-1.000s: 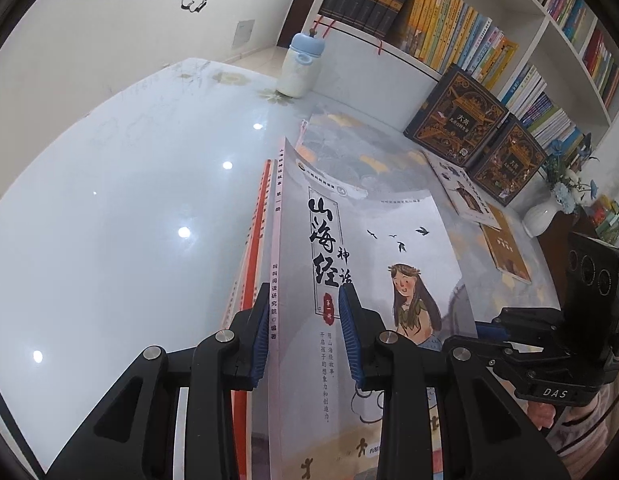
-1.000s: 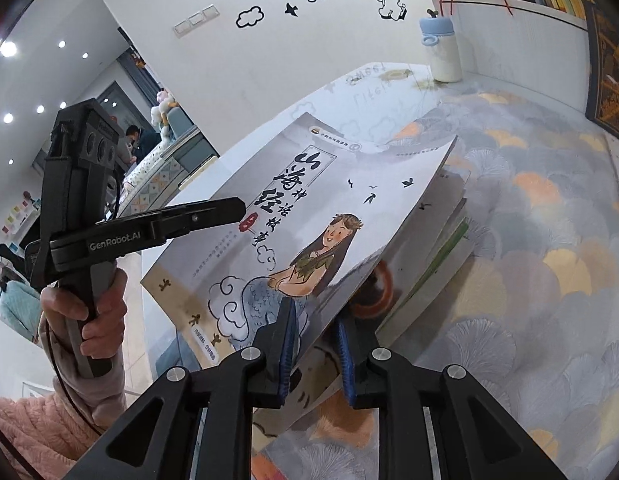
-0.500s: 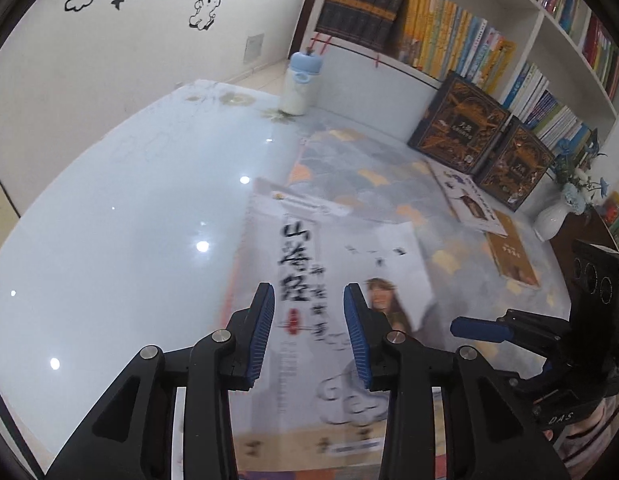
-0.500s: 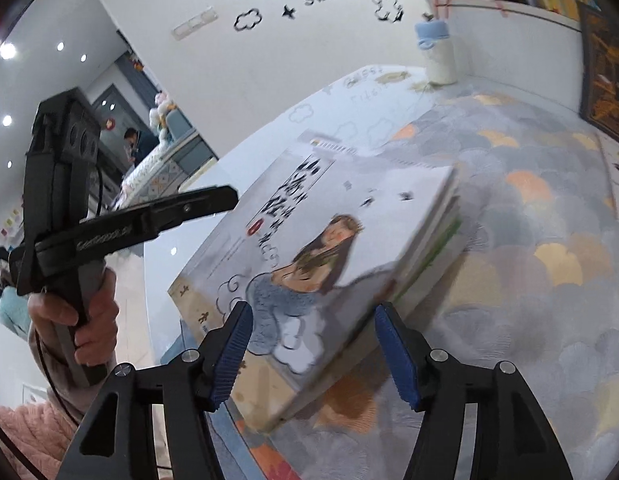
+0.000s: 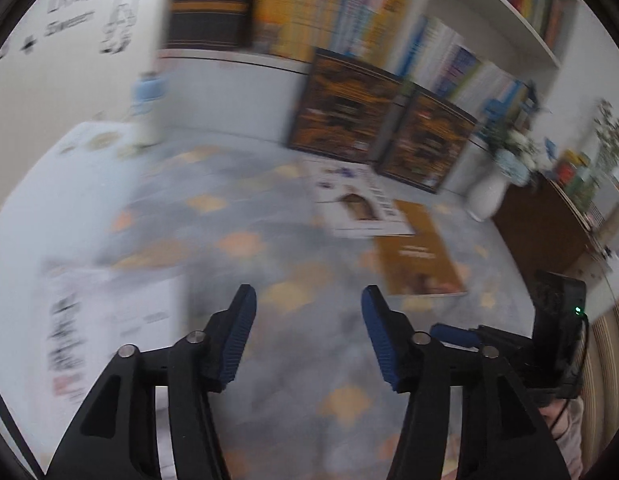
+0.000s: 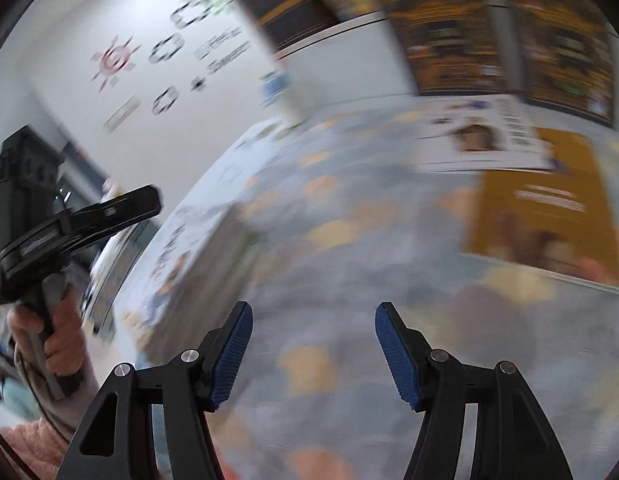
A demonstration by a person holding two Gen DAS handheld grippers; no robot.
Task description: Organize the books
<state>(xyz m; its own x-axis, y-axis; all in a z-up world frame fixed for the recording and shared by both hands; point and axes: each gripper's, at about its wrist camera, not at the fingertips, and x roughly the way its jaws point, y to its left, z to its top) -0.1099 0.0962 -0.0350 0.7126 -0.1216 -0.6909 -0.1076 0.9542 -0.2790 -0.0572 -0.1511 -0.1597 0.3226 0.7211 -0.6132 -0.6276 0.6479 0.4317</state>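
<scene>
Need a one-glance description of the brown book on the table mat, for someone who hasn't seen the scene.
Find the two dark ornate boxed books standing against the bookshelf base. In front of them a white-covered book lies flat on the grey patterned mat. The brown book lies flat at its near corner: the only plain mustard-brown cover there, with a short line of pale lettering.

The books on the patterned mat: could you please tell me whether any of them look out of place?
Yes: a white book and a brown book lie flat and askew, overlapping, on the mat rather than shelved. Motion blur hides finer detail.
</scene>
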